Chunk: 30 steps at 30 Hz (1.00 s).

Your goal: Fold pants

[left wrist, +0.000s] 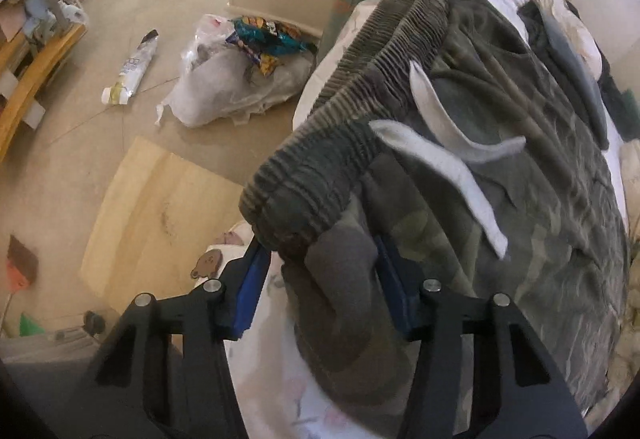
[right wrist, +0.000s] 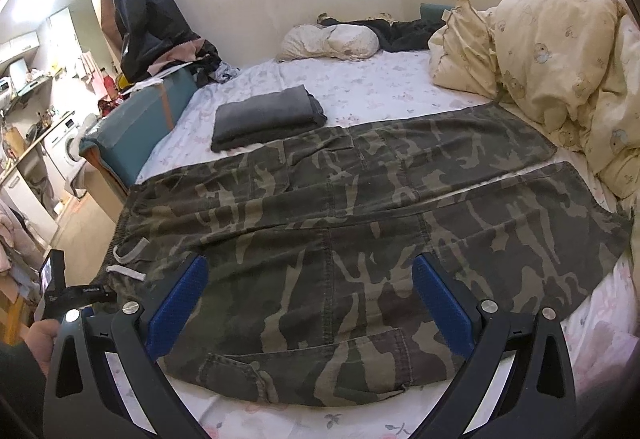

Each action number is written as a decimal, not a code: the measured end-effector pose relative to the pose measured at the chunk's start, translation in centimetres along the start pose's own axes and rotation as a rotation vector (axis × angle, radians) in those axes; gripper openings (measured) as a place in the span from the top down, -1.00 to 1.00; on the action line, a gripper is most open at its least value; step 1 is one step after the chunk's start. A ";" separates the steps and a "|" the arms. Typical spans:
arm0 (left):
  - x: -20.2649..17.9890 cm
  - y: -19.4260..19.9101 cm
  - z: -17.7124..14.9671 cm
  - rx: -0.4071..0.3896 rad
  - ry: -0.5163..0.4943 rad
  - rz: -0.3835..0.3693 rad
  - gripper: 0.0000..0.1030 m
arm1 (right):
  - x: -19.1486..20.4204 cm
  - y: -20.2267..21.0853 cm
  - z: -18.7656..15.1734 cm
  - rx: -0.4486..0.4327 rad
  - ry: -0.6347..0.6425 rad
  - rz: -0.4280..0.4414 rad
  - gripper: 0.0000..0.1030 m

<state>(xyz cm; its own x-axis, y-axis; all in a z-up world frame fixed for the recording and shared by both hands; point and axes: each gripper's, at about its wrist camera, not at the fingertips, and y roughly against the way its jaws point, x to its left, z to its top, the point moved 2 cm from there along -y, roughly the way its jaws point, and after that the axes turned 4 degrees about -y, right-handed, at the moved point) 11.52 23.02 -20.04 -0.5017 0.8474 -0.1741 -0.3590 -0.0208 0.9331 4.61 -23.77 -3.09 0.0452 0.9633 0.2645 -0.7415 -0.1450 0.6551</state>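
Observation:
Camouflage pants [right wrist: 360, 199] lie spread flat across the bed, waist to the left and both legs running right. In the left wrist view their ribbed waistband [left wrist: 320, 143] and white drawstrings [left wrist: 440, 111] fill the middle. My left gripper [left wrist: 320, 241] points steeply down at the waistband's near corner. A bunch of the cloth sits between its blue pads [left wrist: 252, 291], and a strip of sheet shows between the left pad and the cloth. The same gripper [right wrist: 76, 293] appears in a hand at the bed's edge. My right gripper [right wrist: 308, 259] hovers open over the near leg, holding nothing.
A folded grey garment [right wrist: 268, 115] lies on the floral sheet [right wrist: 380, 79] behind the pants. A cream duvet [right wrist: 552, 51] is heaped at the right, a pillow [right wrist: 328, 41] at the wall. On the floor beside the bed are a plastic bag [left wrist: 240, 79] and a pale board [left wrist: 160, 207].

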 end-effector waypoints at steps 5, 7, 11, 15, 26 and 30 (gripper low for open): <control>-0.5 2.1 0.8 -0.073 -0.022 0.032 0.70 | -0.7 -0.5 -0.1 0.012 -0.010 -0.032 -1.00; -1.4 3.7 0.8 -0.114 -0.068 0.062 0.71 | -0.8 -0.6 -0.1 0.016 -0.016 -0.035 -1.00; -3.1 7.7 1.2 -0.226 -0.135 -0.001 0.79 | -0.7 -1.1 -0.3 0.029 -0.016 -0.033 -1.00; -4.7 9.7 1.7 -0.267 -0.196 0.029 0.80 | -0.7 -1.7 -0.7 0.087 -0.034 0.070 -1.00; -4.2 8.1 1.1 -0.229 -0.206 0.125 0.80 | -8.2 -9.6 -12.8 0.634 -0.633 0.029 -0.93; -4.2 8.1 1.2 -0.231 -0.206 0.117 0.80 | -13.6 -9.1 -10.0 0.463 -0.745 -0.176 -0.93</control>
<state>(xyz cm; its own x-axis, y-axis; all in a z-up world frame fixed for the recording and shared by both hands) 11.65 19.87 -11.38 -0.3887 0.9212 0.0200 -0.4891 -0.2247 0.8428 4.07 -33.27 -19.72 0.6757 0.6068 0.4185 -0.3456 -0.2407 0.9070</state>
